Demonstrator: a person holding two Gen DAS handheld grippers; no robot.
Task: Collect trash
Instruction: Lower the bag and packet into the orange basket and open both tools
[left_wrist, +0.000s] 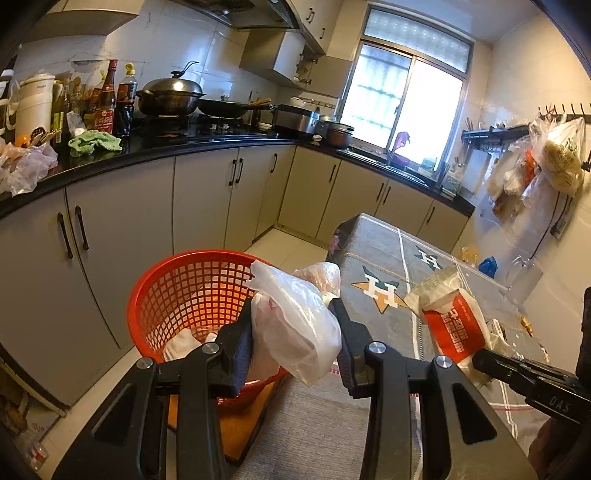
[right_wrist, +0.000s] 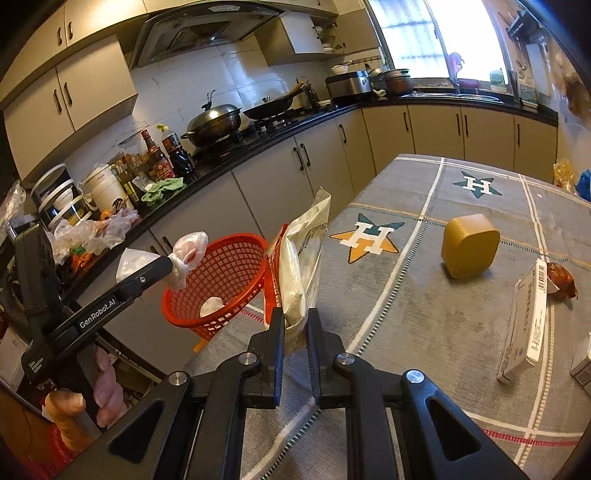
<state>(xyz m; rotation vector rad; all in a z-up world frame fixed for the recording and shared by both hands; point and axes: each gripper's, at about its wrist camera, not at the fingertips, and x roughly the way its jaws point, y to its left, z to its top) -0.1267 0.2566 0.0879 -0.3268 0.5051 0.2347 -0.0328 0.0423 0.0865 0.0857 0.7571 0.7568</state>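
My left gripper (left_wrist: 293, 328) is shut on a crumpled clear plastic bag (left_wrist: 295, 317), held just right of the red mesh basket (left_wrist: 177, 284); from the right wrist view the same plastic bag (right_wrist: 186, 254) hangs beside the basket (right_wrist: 225, 280). White scraps lie at the basket's bottom. My right gripper (right_wrist: 295, 321) is shut on an upright red-and-cream food wrapper (right_wrist: 301, 258) at the table's left edge. In the left wrist view this wrapper (left_wrist: 450, 321) stands to the right of the bag.
The table (right_wrist: 424, 314) has a grey cloth with star patterns and bears a mustard box (right_wrist: 469, 245), a long white carton (right_wrist: 524, 321) and a brown wrapper (right_wrist: 561, 280). Black countertop (left_wrist: 207, 142) with pots and bottles runs behind. Bags hang on the right wall (left_wrist: 543, 162).
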